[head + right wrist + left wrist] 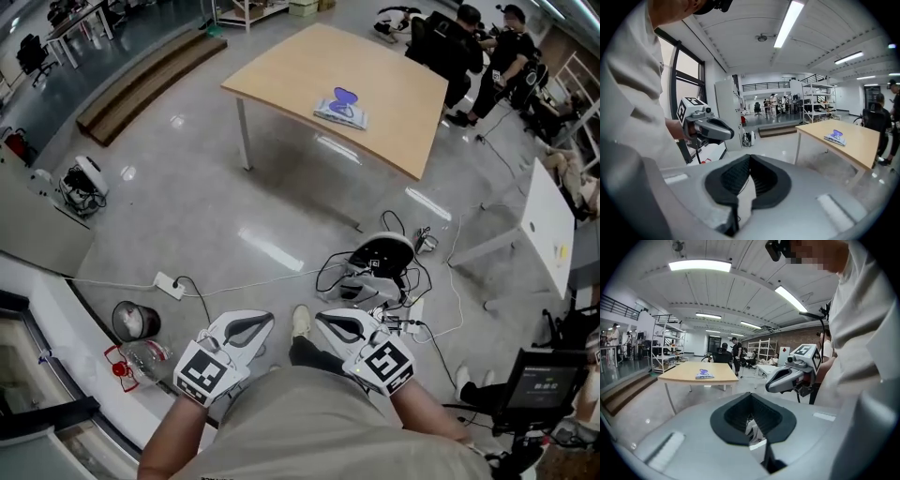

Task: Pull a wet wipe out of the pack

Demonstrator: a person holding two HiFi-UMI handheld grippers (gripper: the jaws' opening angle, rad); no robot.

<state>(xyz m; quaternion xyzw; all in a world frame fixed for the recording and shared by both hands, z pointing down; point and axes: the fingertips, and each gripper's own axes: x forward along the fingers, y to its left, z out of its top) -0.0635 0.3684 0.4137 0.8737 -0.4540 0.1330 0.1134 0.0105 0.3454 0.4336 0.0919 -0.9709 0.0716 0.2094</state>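
Note:
The wet wipe pack (340, 106), white with a purple lid, lies flat on the light wooden table (300, 66), far ahead of me across the floor. It also shows small in the left gripper view as the pack (704, 374) and in the right gripper view as the pack (836, 137). I hold both grippers close to my body, well away from the table. The left gripper (264, 322) is shut with nothing in it, its jaws meeting at the tip (751, 394). The right gripper (324, 319) is likewise shut and empty (749, 157).
A tangle of cables and a round black-and-white device (380, 262) lie on the floor just ahead of my feet. A power strip (169, 284) is at the left. People sit beyond the table (478, 47). A white table (548, 220) and a monitor (539, 380) stand at the right.

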